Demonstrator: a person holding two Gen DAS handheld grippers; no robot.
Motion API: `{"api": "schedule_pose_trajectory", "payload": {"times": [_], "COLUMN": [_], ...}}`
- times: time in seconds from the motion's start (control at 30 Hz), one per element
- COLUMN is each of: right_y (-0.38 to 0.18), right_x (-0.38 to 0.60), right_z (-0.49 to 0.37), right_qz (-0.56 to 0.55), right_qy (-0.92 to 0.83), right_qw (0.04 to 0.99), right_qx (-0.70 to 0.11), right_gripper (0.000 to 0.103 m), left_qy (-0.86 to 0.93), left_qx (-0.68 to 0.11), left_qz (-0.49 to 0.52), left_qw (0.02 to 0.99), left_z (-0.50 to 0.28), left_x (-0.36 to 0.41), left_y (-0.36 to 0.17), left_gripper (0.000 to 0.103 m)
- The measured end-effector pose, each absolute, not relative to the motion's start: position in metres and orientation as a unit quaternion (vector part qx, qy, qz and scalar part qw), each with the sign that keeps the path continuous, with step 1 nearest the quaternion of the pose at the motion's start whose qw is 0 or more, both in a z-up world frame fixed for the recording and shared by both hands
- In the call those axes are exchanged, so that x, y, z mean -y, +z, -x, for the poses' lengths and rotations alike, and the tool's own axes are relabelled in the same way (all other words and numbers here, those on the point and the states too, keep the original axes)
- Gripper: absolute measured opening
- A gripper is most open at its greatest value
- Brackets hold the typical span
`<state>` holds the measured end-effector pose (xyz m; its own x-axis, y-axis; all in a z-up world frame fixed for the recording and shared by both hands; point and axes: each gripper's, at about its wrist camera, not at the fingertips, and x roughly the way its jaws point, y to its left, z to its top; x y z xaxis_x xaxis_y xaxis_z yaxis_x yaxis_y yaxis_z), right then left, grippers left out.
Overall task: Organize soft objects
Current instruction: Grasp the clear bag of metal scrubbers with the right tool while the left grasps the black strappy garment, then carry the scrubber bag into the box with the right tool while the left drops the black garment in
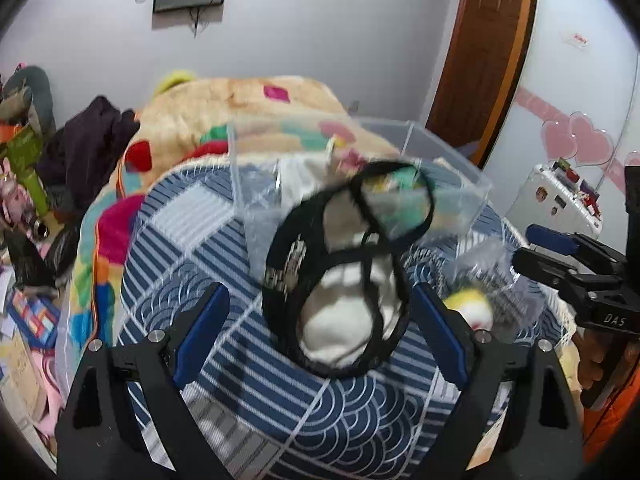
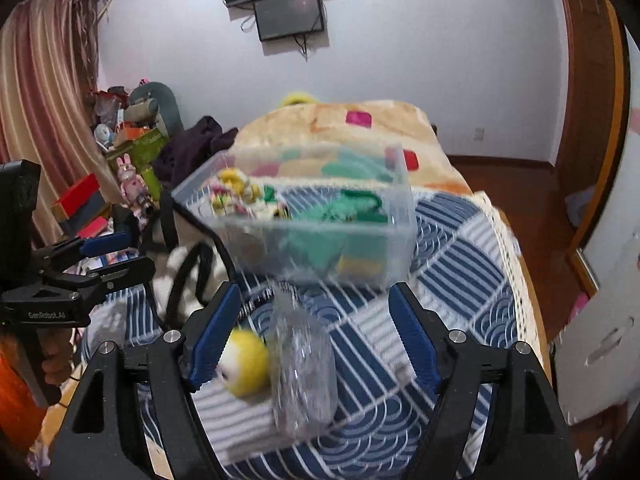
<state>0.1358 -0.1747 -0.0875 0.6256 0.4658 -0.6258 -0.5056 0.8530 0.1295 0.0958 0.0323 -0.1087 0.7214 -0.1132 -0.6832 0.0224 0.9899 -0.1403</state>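
Left tool (image 1: 320,320) agape, white plush (image 1: 344,320) — bed (image 1: 224,248)

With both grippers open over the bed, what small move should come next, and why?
Probably lower the right gripper a little and close on the yellow plush toy. It lies loose on the blue patterned bedspread, beside a crinkled clear bag, right by the left finger, while the clear bin just beyond already holds other soft toys. The left gripper hovers open above the white pouch with black straps.

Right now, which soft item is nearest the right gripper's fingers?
The yellow plush, beside the right gripper's left finger next to a clear plastic bag; the green plush sits in the clear bin, the white-and-black item left.
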Motion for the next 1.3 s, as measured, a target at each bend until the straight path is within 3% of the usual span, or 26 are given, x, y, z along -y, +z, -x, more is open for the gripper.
{"api": "schedule_pose_trajectory", "payload": {"times": [0.23, 0.43, 0.63, 0.87, 1.3], "right_y": [-0.109, -0.122, -0.131, -0.127, -0.095], "right_x": [0.182, 0.183, 0.185, 0.187, 0.195], "right_z": [-0.126, -0.124, -0.125, -0.117, -0.112], "right_qz": [0.023, 0.012, -0.012, -0.018, -0.016], "right_qy": [0.262, 0.278, 0.300, 0.310, 0.295], "right_qw": [0.894, 0.880, 0.866, 0.868, 0.894], "right_qx": [-0.364, -0.386, -0.399, -0.387, -0.335], "right_gripper": [0.074, 0.062, 0.032, 0.023, 0.022], "left_qy": [-0.029, -0.039, -0.056, -0.052, -0.039], "left_qx": [-0.385, -0.381, -0.403, -0.384, -0.323], "left_qz": [0.061, 0.063, 0.112, 0.120, 0.107], "left_qw": [0.920, 0.922, 0.907, 0.914, 0.940], "left_z": [-0.092, -0.099, -0.109, -0.095, -0.065], "left_x": [-0.026, -0.016, -0.023, -0.026, -0.037], "left_y": [-0.134, -0.135, -0.149, -0.143, -0.098], "left_gripper": [0.091, 0.082, 0.055, 0.025, 0.020]}}
